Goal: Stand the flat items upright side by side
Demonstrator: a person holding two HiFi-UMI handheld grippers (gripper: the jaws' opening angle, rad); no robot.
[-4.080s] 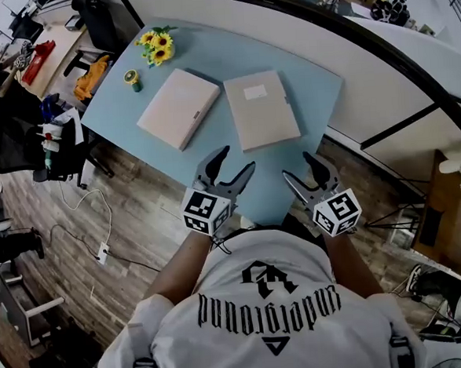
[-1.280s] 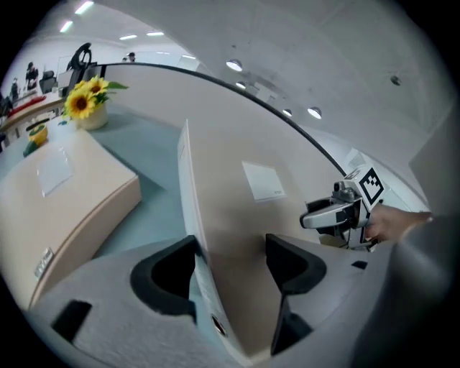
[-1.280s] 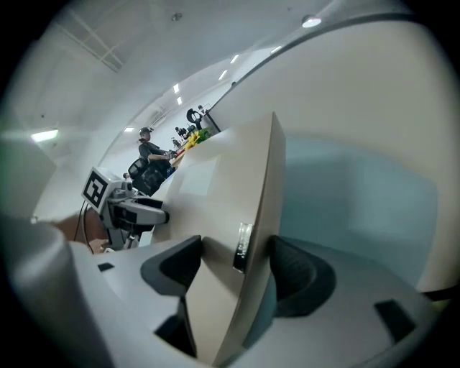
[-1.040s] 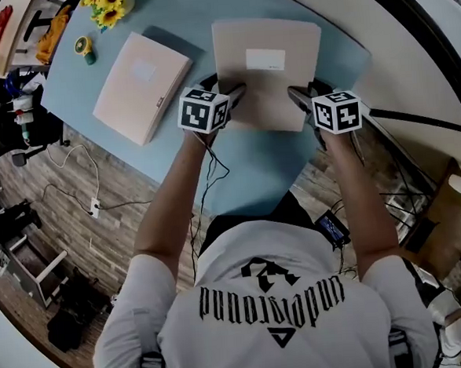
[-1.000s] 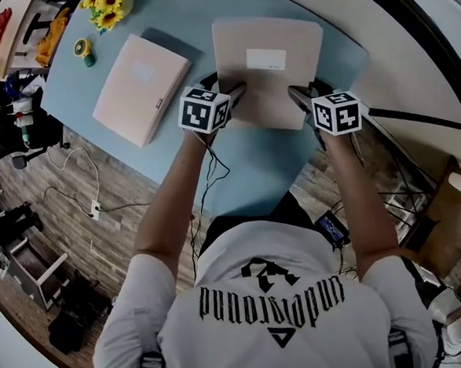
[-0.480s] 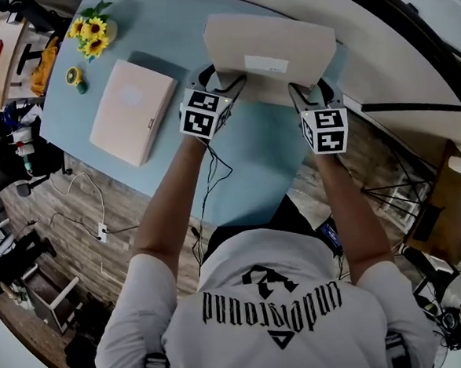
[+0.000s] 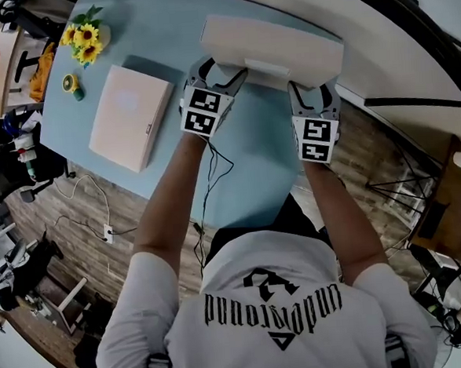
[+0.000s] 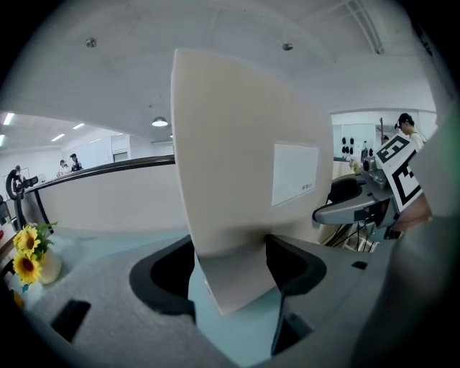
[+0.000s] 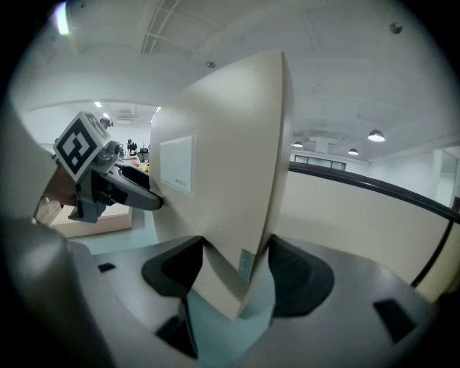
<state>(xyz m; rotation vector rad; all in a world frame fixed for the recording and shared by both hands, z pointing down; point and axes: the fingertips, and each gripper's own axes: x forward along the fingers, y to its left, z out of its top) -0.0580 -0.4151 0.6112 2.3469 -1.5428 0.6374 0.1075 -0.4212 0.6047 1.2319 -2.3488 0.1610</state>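
Folder upright, lower corners clamped between fingers of left gripper and right gripper

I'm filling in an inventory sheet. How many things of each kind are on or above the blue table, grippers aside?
Beige folders: 2, the raised folder and the flat folder
Sunflower bunch: 1
Small yellow-green object: 1
Total: 4

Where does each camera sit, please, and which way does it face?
Head view: on the person's head, steeply down onto the table; both arms show.
Left gripper view: on the left tool, along its jaws, shut on the file box.
Right gripper view: on the right tool, likewise gripping it.
Shared: both gripper views show the box and opposite tool.
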